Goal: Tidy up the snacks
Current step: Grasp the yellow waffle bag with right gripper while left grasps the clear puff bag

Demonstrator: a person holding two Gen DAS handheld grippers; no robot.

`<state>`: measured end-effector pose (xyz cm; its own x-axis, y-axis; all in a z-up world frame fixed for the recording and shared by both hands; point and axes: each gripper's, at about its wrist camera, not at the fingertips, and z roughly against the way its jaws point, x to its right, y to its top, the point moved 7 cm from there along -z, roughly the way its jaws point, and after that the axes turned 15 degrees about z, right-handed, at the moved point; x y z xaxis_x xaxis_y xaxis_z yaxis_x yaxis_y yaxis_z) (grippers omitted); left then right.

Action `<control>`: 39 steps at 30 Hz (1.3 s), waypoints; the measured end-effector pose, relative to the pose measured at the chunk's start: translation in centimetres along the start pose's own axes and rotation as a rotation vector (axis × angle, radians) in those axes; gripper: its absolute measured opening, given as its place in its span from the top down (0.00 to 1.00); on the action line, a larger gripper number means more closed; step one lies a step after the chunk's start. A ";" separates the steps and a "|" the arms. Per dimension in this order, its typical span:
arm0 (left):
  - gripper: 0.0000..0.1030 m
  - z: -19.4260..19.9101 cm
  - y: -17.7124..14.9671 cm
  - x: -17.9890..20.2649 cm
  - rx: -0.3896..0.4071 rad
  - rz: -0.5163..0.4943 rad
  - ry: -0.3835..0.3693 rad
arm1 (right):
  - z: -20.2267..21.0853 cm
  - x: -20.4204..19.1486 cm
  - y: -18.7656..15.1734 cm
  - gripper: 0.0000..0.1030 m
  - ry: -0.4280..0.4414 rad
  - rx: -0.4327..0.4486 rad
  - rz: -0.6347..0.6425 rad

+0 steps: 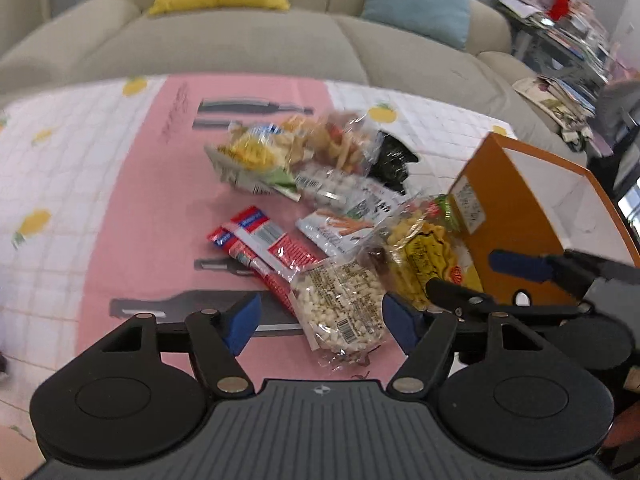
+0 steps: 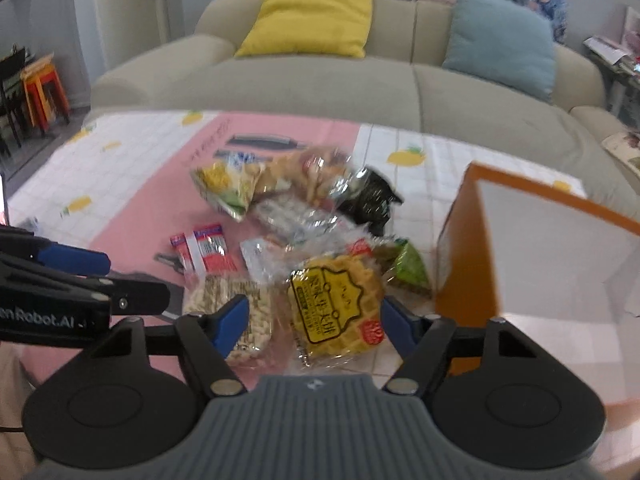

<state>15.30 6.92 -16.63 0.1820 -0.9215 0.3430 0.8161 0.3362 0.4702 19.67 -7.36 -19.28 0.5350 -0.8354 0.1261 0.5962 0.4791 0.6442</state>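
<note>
Snack packs lie piled on the pink and white cloth. In the left wrist view my left gripper (image 1: 320,320) is open, and a clear pack of pale puffed bits (image 1: 340,308) lies between its blue pads, untouched. A red and white pack (image 1: 260,248) lies just left of it. In the right wrist view my right gripper (image 2: 314,322) is open around a yellow waffle pack (image 2: 336,308), its pads clear of the wrapper. An orange box (image 2: 464,248) with a white inside stands open at the right. Each gripper shows at the edge of the other's view.
More packs are heaped farther back (image 1: 300,152), with a black packet (image 1: 392,160) and a green one (image 2: 408,270). A beige sofa (image 2: 320,80) with yellow and blue cushions stands behind the table. Stools (image 2: 40,88) are at the far left, and stacked books (image 1: 568,40) at the far right.
</note>
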 end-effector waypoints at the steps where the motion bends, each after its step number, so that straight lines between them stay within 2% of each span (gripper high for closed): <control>1: 0.21 -0.6 0.1 -0.2 -0.013 0.015 0.009 | 0.0 0.0 0.0 0.36 0.000 0.000 0.000; 9: 0.21 -4.4 0.4 -0.4 -0.086 0.060 0.008 | -4.3 1.0 -0.6 0.26 -0.030 -0.028 0.087; 16: 0.21 -6.8 -0.3 -1.0 -0.144 0.136 0.027 | -5.8 1.0 -1.0 0.22 -0.020 -0.006 0.120; 20: 0.21 -7.7 -0.7 -1.0 -0.171 0.164 0.008 | -6.0 0.6 -1.3 0.12 0.012 0.009 0.132; 24: 0.21 -7.9 -0.9 -0.7 -0.168 0.160 0.007 | -6.5 0.4 -1.4 0.10 0.010 0.024 0.149; 28: 0.25 -7.9 -1.0 -0.5 -0.170 0.169 0.027 | -6.6 0.4 -1.5 0.10 0.001 0.030 0.143; 32: 0.36 -7.8 -0.9 0.1 -0.164 0.181 0.060 | -6.8 0.5 -1.7 0.13 0.015 0.030 0.118; 34: 0.42 -7.3 -0.8 0.5 -0.147 0.165 0.082 | -6.8 0.5 -1.7 0.20 0.042 0.025 0.082; 36: 0.48 -6.8 -0.7 0.6 -0.136 0.159 0.092 | -6.5 0.3 -1.8 0.31 0.060 0.025 0.072; 39: 0.56 -6.0 -0.7 0.5 -0.127 0.170 0.081 | -6.3 0.1 -1.8 0.35 0.049 0.010 0.065</control>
<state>18.16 5.05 -21.67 0.3627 -0.8679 0.3395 0.8313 0.4659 0.3030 22.45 -6.63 -25.18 0.6011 -0.7883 0.1315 0.5534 0.5293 0.6432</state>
